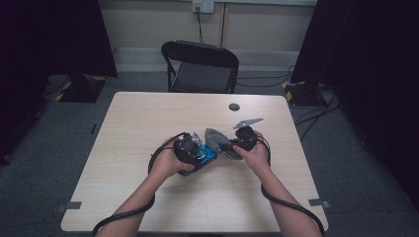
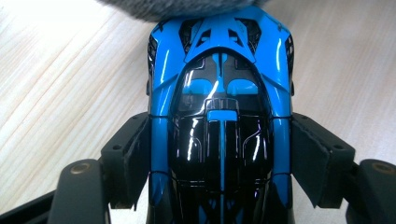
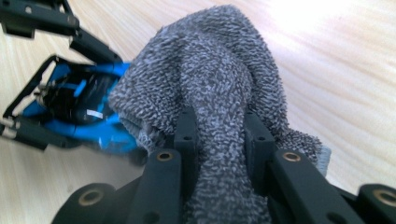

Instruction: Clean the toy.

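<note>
A glossy blue and black toy car (image 2: 219,116) sits clamped between the black pads of my left gripper (image 2: 219,158), which is shut on its sides. In the high view the car (image 1: 206,154) is held just above the table's middle, in my left gripper (image 1: 190,148). My right gripper (image 3: 218,140) is shut on a bunched grey terry cloth (image 3: 219,70), whose free end lies against the car's (image 3: 79,116) end. The cloth (image 1: 216,138) bridges the two grippers, with my right gripper (image 1: 242,140) on its right side. A fringe of the cloth (image 2: 182,7) touches the car's top edge in the left gripper view.
The light wooden table (image 1: 148,187) carries a small dark round disc (image 1: 234,106) near its far edge. A black folding chair (image 1: 200,66) stands behind the table. Cables trail from both grippers over the near edge. Dark curtains and stands flank the room.
</note>
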`<state>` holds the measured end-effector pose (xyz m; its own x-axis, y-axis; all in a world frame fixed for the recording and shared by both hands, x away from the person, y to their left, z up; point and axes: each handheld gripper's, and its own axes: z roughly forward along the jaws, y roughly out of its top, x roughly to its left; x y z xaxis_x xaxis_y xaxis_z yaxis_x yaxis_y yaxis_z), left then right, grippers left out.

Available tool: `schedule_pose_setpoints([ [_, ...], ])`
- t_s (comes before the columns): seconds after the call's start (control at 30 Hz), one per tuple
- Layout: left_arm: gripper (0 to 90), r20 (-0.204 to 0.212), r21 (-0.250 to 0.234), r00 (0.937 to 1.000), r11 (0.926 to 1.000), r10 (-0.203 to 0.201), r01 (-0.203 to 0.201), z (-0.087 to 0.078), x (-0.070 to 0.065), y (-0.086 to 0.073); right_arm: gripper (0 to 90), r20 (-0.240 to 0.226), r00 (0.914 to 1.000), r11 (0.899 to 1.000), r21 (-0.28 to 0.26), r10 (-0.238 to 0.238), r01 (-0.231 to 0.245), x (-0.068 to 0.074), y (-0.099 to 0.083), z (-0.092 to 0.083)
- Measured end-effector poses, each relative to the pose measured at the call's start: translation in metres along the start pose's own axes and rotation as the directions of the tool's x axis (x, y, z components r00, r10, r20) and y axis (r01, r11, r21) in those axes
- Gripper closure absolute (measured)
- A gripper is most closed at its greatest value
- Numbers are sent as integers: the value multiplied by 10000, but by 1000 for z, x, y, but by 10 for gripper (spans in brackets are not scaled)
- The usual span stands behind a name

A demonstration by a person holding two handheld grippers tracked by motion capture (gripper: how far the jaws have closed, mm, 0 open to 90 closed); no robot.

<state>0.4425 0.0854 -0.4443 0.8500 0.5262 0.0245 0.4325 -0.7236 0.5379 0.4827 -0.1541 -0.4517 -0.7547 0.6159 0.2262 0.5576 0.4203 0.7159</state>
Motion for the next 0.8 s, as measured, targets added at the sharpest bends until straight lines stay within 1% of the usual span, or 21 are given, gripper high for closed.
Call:
schedule_pose_setpoints([
  [0.1, 282, -93, 158, 10000, 9999, 23, -22, -1, 2, 0, 722, -122, 9999, 9999, 102, -36, 37, -1, -5, 0],
  [0.17, 282, -101, 162, 9999, 9999, -53, 55, -1, 4, 0, 723, -190, 9998, 9998, 159, -86, 89, 0, -7, 0],
  [0.27, 282, -164, 164, 9996, 9996, -237, 239, -1, 7, -1, 723, -299, 9995, 9999, 121, -105, 108, 0, -10, -1],
  [0.33, 282, -206, 232, 9994, 9994, -266, 270, -1, 10, -1, 723, -335, 9993, 9997, 171, -159, 165, 2, -12, -2],
  [0.37, 282, -218, 192, 9990, 9991, -382, 386, -1, 10, -1, 723, -345, 9992, 9996, 175, -196, 202, 2, -13, -2],
  [0.53, 282, -299, 178, 9972, 9974, -691, 697, -1, 16, -2, 723, -436, 9986, 9993, 207, -289, 298, 4, -18, -3],
  [0.77, 282, -496, 293, 9949, 9956, -876, 892, -1, 23, -2, 723, -620, 9965, 9979, 293, -554, 573, 10, -22, -3],
  [0.8, 282, -499, 253, 9942, 9950, -953, 966, -1, 24, -2, 723, -665, 9961, 9976, 330, -580, 603, 11, -22, -3],
])
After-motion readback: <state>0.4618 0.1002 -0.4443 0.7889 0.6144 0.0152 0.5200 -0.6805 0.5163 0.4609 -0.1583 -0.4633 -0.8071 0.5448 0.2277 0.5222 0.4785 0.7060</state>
